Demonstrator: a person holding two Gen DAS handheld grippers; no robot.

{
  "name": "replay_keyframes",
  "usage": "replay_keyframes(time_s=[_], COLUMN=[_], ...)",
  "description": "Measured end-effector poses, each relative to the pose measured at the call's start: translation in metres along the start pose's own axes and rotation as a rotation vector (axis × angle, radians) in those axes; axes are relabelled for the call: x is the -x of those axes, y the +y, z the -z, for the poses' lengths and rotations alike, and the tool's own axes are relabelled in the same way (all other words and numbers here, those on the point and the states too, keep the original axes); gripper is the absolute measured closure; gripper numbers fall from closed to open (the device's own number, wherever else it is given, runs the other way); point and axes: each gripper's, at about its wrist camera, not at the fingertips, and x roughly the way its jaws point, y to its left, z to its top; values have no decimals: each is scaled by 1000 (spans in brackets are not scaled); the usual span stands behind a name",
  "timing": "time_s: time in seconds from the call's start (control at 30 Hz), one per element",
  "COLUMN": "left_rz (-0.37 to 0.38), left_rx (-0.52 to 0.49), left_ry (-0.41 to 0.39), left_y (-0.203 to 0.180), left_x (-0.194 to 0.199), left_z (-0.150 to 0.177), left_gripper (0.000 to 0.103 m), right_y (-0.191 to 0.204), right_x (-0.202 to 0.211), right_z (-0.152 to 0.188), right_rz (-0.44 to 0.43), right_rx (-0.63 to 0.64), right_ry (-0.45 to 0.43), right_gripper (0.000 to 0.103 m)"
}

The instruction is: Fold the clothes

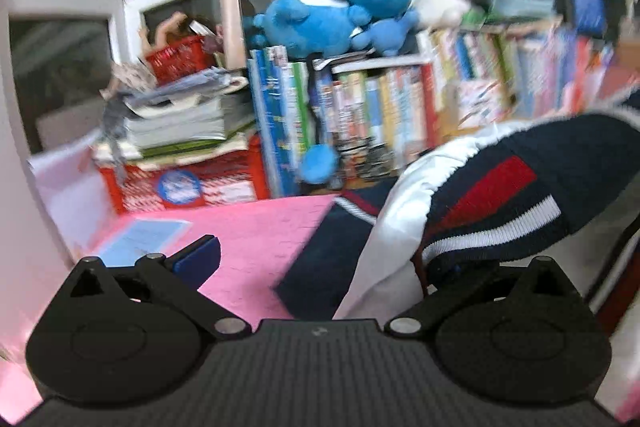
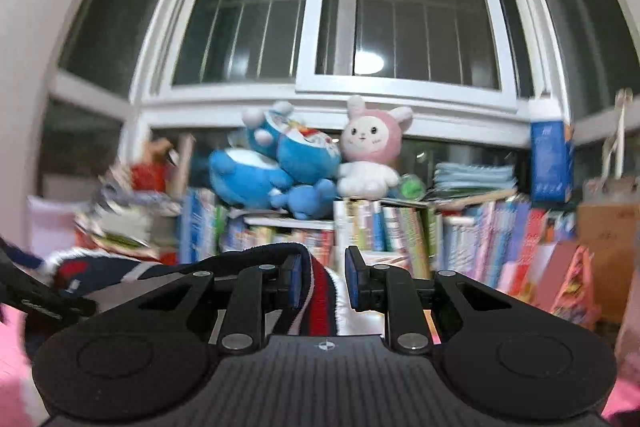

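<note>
Clothing (image 1: 492, 195) hung close in front of both of your grippers: a navy knit garment with a red block, white stripes along its ribbed edge and a shiny white lining. No brand or label on it could be read.

Your right gripper (image 2: 322, 287) was clenched on the striped ribbed edge, which ran up between its two blue pads, touching the left one, and draped away to the left. A small cross-in-circle mark sat on the gripper body; no letters showed there.

Your left gripper (image 1: 320, 259) stood wide apart. Its left blue pad was bare over the pink mat (image 1: 256, 239), and the garment lay draped over its right finger, hiding that pad, so you could not tell whether it pinched the cloth. The rest of the garment trailed down onto the mat. A pale blue sheet (image 1: 136, 239) lay on the mat at the left; its print was too blurred to read.

Farther back stood rows of books (image 2: 400, 227) with blurred, unreadable spines, a red crate (image 1: 180, 183) bearing a round blue sticker, and a red basket (image 1: 180, 61). On top of the books sat blue plush toys (image 2: 280, 171) and a pink-and-white rabbit plush (image 2: 370, 151). A blue box (image 2: 550, 163) carried small white characters that could not be made out. Behind everything rose a white-framed window (image 2: 340, 27), dark outside.
</note>
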Motion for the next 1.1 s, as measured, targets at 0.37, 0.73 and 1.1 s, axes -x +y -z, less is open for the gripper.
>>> replay_keyframes(time_s=[0.37,0.73,1.1], left_rz=[-49,108,163], left_rx=[-61,-136,-155], left_ry=[235,221,271], left_y=[-18,-12,-38], left_x=[-52,-5,-26], left_z=[47,78,119], left_gripper=[0,0,0], right_y=[3,42,70], right_x=[22,-114,-68], right_z=[70,113,127], right_rz=[-420,-654,-572], right_rx=[248,116,181], right_ry=[610,784,770], right_gripper=[48,42,94])
